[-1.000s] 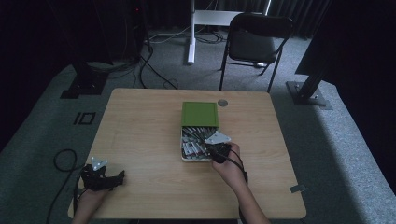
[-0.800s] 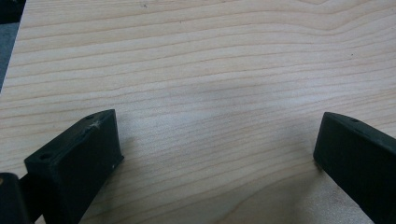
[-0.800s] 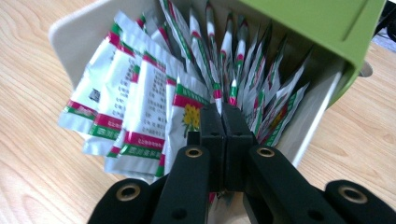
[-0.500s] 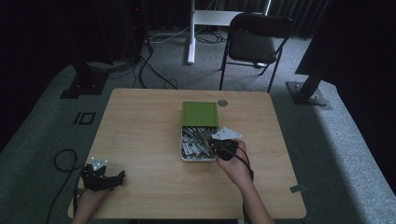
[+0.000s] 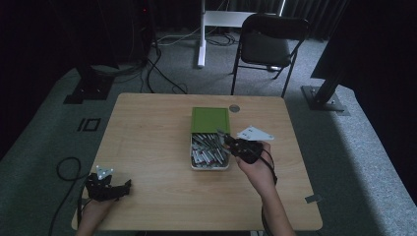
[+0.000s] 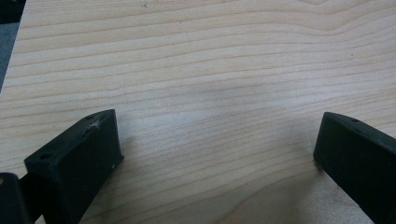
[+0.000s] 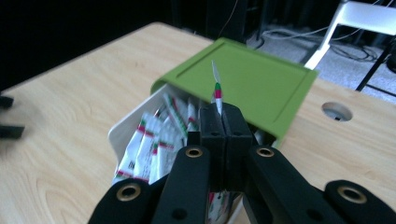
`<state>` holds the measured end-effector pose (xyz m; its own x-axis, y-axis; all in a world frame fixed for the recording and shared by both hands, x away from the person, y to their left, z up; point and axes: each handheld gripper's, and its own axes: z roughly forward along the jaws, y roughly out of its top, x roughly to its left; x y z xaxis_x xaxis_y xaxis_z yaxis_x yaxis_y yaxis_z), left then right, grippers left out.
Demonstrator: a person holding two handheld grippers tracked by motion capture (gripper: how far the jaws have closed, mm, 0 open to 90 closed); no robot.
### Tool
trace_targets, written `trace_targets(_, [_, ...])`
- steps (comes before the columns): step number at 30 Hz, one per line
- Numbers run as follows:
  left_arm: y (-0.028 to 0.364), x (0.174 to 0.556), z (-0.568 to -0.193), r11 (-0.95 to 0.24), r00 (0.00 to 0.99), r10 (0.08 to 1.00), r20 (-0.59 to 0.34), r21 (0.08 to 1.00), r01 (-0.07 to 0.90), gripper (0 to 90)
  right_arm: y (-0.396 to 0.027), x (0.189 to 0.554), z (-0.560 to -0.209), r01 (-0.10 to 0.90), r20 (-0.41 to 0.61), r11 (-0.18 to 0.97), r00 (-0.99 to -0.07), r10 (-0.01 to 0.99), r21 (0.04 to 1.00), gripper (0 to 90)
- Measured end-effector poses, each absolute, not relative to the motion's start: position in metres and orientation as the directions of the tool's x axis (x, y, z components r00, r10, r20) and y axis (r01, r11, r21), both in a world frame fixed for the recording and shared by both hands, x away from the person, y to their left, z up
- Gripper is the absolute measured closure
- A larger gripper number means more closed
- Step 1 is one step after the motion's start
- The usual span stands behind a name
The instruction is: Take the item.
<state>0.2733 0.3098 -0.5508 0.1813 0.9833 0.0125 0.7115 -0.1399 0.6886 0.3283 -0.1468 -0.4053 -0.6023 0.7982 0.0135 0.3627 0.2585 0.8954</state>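
A white box [image 5: 210,166] holding several sachets stands mid-table, its green lid [image 5: 210,120] slid back over the far half. My right gripper [image 5: 227,141] hovers at the box's right edge, shut on one thin white sachet with a red and green band [image 7: 217,93], seen edge-on and poking up past the fingertips above the other sachets [image 7: 154,140]. The lid [image 7: 243,79] lies just behind it. My left gripper [image 5: 127,185] rests near the table's front left corner, open, its jaws wide apart over bare wood [image 6: 210,107] with nothing between them.
A round cable hole [image 5: 234,108] sits in the tabletop just behind the lid. A black folding chair [image 5: 268,44] and a white desk leg [image 5: 201,34] stand beyond the far edge. Cables [image 5: 64,172] trail on the floor at the left.
My right gripper has lifted a little and drawn right from over the box, bringing the sachet up out of the pile. The left gripper has stayed put.
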Motion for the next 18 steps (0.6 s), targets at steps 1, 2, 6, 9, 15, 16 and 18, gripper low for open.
trace_targets(1, [0.31, 0.273, -0.551, -0.14, 0.181, 0.983, 0.013, 0.689, 0.711, 1.4, -0.149, 0.329, -0.403, 0.358, 0.011, 0.257, -0.601, 0.799, 0.898, 89.9])
trace_targets(2, [0.31, 0.273, -0.551, -0.14, 0.181, 0.983, 0.013, 0.689, 0.711, 1.4, -0.152, 0.329, -0.4, 0.352, 0.014, 0.243, -0.592, 0.806, 0.904, 89.9])
trace_targets(6, [0.31, 0.273, -0.551, -0.14, 0.181, 0.983, 0.013, 0.689, 0.711, 1.4, -0.166, 0.329, -0.39, 0.343, 0.018, 0.217, -0.569, 0.822, 0.914, 89.9])
trace_targets(9, [0.31, 0.273, -0.551, -0.14, 0.181, 0.983, 0.013, 0.689, 0.711, 1.4, -0.178, 0.331, -0.386, 0.342, 0.02, 0.2, -0.544, 0.839, 0.918, 89.9])
trace_targets(15, [0.31, 0.273, -0.551, -0.14, 0.181, 0.983, 0.013, 0.689, 0.711, 1.4, -0.199, 0.338, -0.389, 0.361, 0.013, 0.186, -0.484, 0.875, 0.914, 89.9])
trace_targets(16, [0.31, 0.273, -0.551, -0.14, 0.181, 0.983, 0.013, 0.689, 0.711, 1.4, -0.202, 0.339, -0.391, 0.367, 0.018, 0.179, -0.473, 0.881, 0.913, 89.9])
trace_targets(18, [0.31, 0.273, -0.551, -0.14, 0.181, 0.983, 0.013, 0.689, 0.711, 1.4, -0.206, 0.342, -0.397, 0.384, 0.013, 0.185, -0.458, 0.889, 0.905, 89.9])
